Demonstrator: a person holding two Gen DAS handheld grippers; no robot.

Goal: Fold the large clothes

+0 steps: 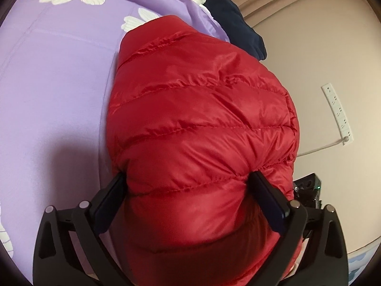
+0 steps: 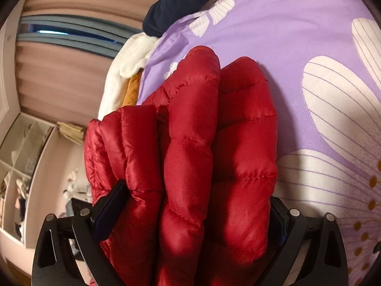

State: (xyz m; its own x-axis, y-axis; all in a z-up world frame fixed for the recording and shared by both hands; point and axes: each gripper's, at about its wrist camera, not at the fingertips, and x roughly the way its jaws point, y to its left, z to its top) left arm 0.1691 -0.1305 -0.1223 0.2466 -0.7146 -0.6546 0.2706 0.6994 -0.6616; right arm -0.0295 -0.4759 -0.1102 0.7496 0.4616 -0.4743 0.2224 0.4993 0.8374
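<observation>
In the left wrist view, a lilac bedsheet [image 1: 59, 71] printed with white flowers filled the left side. On it, at centre, lay the red puffer jacket [image 1: 202, 107], folded into a thick bundle near the bed's edge. The left gripper [image 1: 188, 176] stood spread wide around the bundle's near end. Both pads touched the fabric, but whether they squeezed it could not be told. Beyond lay a navy garment [image 1: 235, 23], and a white power strip [image 1: 337, 114] was on the wall at right.

In the right wrist view, open shelves [image 2: 21, 155] stood far left and a white fleece [image 2: 128, 66] hung off the bed. The right gripper [image 2: 197, 190] pinched the jacket's bunched layers between its widely set jaws.
</observation>
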